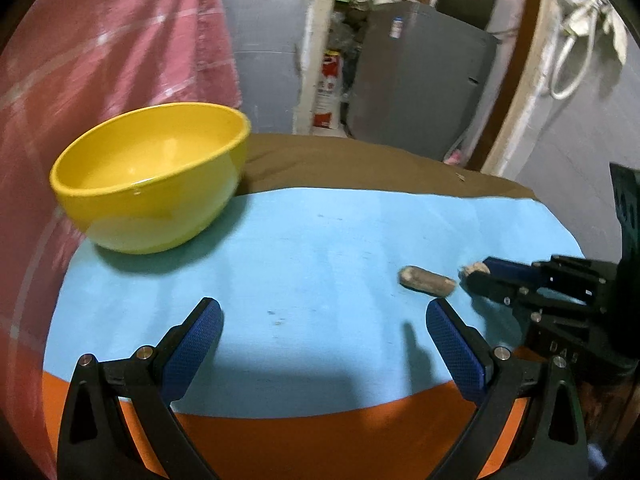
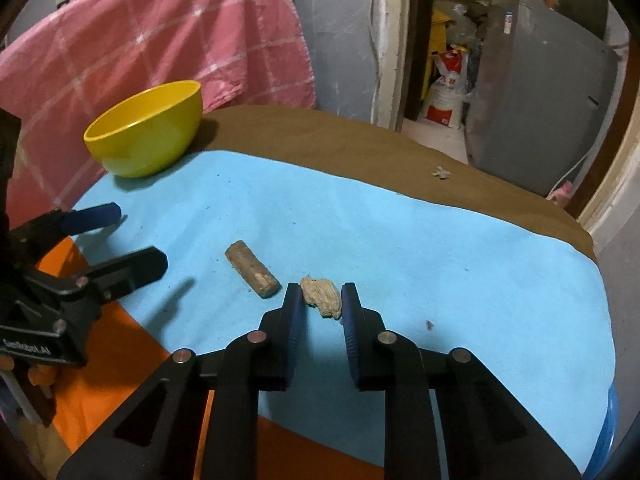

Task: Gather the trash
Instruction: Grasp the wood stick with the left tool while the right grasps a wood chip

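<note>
A crumpled tan wad lies on the light blue mat, and my right gripper is shut on it, a blue pad against each side. The left wrist view shows the same grip from the side, the wad poking out of the right gripper. A short brown cylinder lies just left of the wad, touched by neither gripper. My left gripper stands open over the mat with nothing between its fingers. A yellow bowl stands empty at the mat's far left corner.
Brown cloth covers the table's far part and carries a small pale scrap. Orange surface shows at the near edge. A pink checked cloth hangs behind the bowl. A grey cabinet stands beyond the table.
</note>
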A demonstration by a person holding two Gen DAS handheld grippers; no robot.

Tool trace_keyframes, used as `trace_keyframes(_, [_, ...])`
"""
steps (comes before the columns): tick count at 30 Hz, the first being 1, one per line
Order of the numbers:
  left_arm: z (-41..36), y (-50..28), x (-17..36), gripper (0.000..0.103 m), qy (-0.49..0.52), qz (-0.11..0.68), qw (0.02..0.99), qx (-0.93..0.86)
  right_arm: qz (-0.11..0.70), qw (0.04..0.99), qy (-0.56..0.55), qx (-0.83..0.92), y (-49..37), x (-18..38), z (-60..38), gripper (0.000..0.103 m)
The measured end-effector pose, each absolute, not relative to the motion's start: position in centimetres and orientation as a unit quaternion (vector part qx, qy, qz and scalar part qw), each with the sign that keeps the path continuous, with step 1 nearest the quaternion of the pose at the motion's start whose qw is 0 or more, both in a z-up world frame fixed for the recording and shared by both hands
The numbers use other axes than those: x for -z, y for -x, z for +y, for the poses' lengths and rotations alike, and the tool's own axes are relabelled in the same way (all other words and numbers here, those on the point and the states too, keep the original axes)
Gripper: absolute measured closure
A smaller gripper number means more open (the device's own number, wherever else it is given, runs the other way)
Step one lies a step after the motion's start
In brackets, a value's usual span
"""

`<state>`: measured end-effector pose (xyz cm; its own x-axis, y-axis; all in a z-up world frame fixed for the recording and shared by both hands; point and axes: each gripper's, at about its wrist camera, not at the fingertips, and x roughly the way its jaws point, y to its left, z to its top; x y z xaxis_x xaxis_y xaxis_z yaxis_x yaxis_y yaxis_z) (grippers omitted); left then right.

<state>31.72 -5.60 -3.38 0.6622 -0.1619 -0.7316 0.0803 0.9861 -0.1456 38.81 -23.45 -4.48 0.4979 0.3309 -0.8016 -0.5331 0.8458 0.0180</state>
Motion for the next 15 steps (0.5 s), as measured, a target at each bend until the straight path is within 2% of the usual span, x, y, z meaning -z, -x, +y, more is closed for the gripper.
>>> trace_keyframes(7, [-9.0, -32.5, 3.2, 0.003, 0.000, 0.406, 0.908, 0.103, 0.429, 0.869, 0.098, -0.228, -38.6, 4.1, -25.6, 0.085])
trace_keyframes(9, [-10.2, -33.1, 3.2, 0.006, -0.012, 0.409, 0.906, 0.109, 0.427, 0.872, 0.088, -0.223, -38.5, 4.0, -26.4, 0.085])
trace_keyframes(12, [-11.6, -33.7, 3.4, 0.014, -0.033, 0.413, 0.903, 0.116, 0.423, 0.877, 0.078, -0.214, -38.3, 3.8, -27.4, 0.085])
trace_keyframes(14, [-12.4, -34.2, 3.8, 0.027, -0.047, 0.420, 0.899, 0.118, 0.421, 0.880, 0.073, -0.209, -38.3, 3.7, -27.9, 0.085])
trace_keyframes(15, [-12.7, -34.4, 4.0, 0.031, -0.055, 0.424, 0.896, 0.116, 0.421, 0.881, 0.071, -0.207, -38.3, 3.7, -28.3, 0.085])
